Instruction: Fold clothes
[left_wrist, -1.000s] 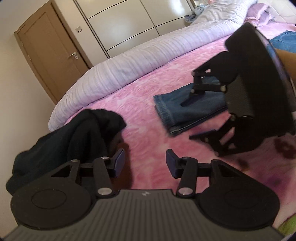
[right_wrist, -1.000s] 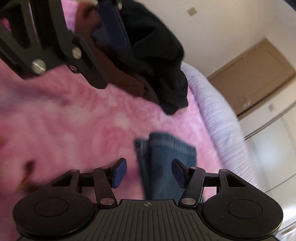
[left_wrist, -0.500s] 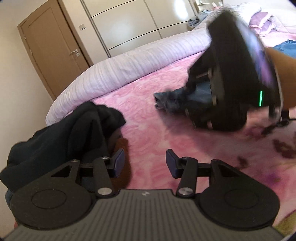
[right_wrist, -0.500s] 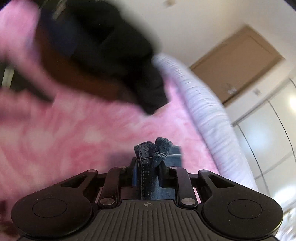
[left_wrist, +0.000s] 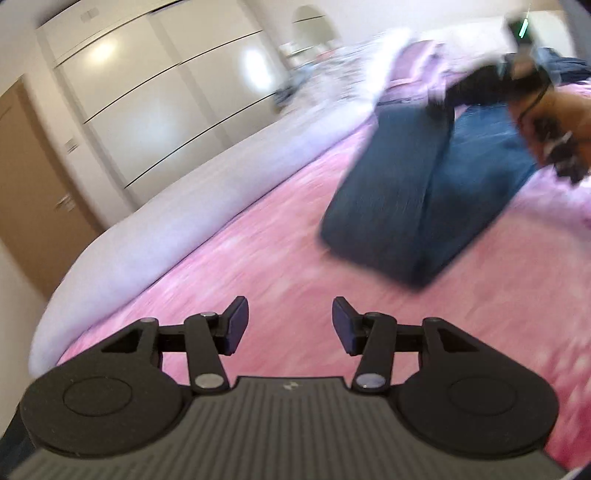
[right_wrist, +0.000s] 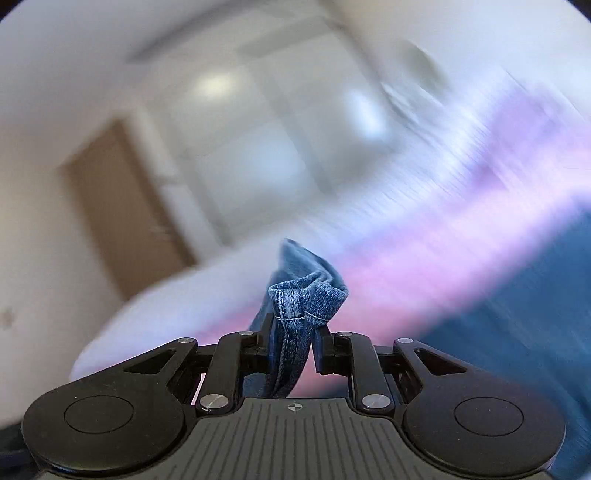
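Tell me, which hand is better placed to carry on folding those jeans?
Probably the right: its tool is already clamped on a bunched edge of the jeans. The left tool is open and holds nothing.

Bed (left_wrist: 280, 258): before your left gripper (left_wrist: 290, 325), running away right. Jeans (left_wrist: 417, 199): on the bed, ahead and right of your left gripper, far end lifted off the bed. Quilt (left_wrist: 207, 192): along the bed's left edge. Wardrobe (left_wrist: 155, 96): behind the bed. Door (left_wrist: 33, 192): left of the wardrobe. Your right gripper (right_wrist: 293, 345): jeans hem between its jaws.
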